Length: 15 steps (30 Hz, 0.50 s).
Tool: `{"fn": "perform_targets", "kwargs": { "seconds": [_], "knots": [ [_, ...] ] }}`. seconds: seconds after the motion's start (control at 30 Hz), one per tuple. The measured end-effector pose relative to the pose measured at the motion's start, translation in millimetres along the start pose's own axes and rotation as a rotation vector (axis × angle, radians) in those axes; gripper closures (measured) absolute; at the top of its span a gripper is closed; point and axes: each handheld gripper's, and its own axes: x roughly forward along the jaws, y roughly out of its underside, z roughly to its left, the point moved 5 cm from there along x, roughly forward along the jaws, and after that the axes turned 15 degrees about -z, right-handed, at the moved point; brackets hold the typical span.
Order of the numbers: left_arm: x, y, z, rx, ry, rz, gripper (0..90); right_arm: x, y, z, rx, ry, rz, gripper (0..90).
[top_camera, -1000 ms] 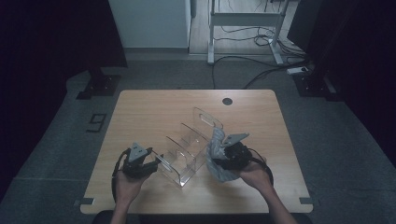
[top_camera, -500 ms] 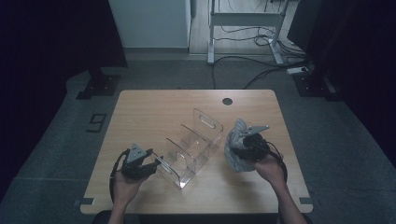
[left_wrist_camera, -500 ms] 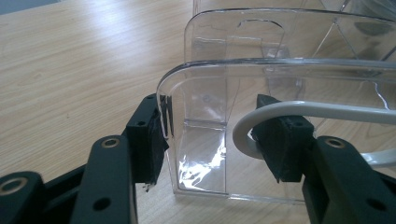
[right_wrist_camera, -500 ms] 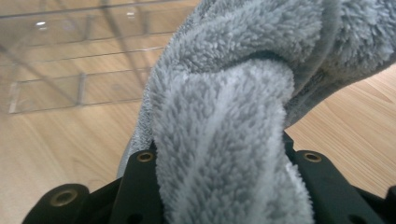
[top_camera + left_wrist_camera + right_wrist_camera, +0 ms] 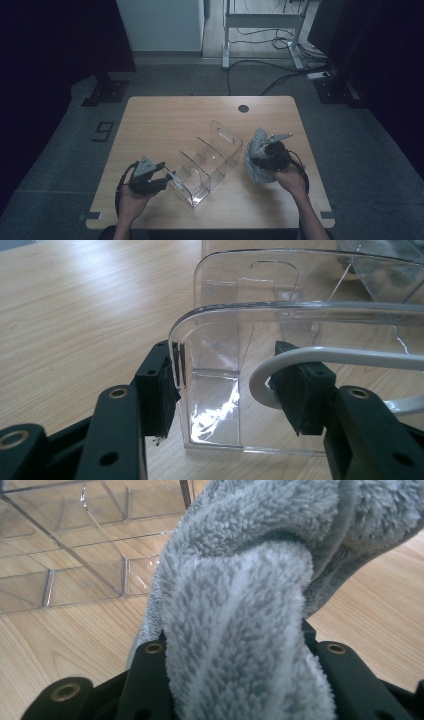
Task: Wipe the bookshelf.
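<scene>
Grey towel hides the right gripper's clamped jaws; left gripper, half open, straddles the clear organiser's near-edge wall.

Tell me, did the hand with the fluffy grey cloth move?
Yes. The right gripper with the grey cloth moved away from the clear organizer, toward the table's right edge.

**Both hands low, tongs angled inward**

Left forearm is coming in from the bottom edge, hand wrapping the left tongs, jaws pointing right and slightly away from the person. Jaws are standing partly apart, one black pad on either side of a clear wall; whether they are pressing on it cannot be told. Right forearm is reaching in from the lower right, hand gripping the right tongs, jaws pointing left and clamping a grey cloth.
</scene>
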Motion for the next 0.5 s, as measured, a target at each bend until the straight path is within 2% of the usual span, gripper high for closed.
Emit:
{"fn": "perform_targets", "kwargs": {
  "seconds": [0.1,0.27,0.5],
  "knots": [
    [-0.3,0.4,-0.7,0.001,0.015,0.000,45.5,7.6,3.4,-0.1,0.002,-0.022,0.005,58.8],
    [-0.1,0.5,-1.1,0.002,0.023,-0.001,45.5,19.5,2.5,0.7,0.020,-0.069,-0.023,57.4],
    [0.2,0.3,-1.7,0.002,0.030,0.000,45.6,39.1,0.6,5.1,0.024,-0.105,-0.039,59.9]
  ]
}}
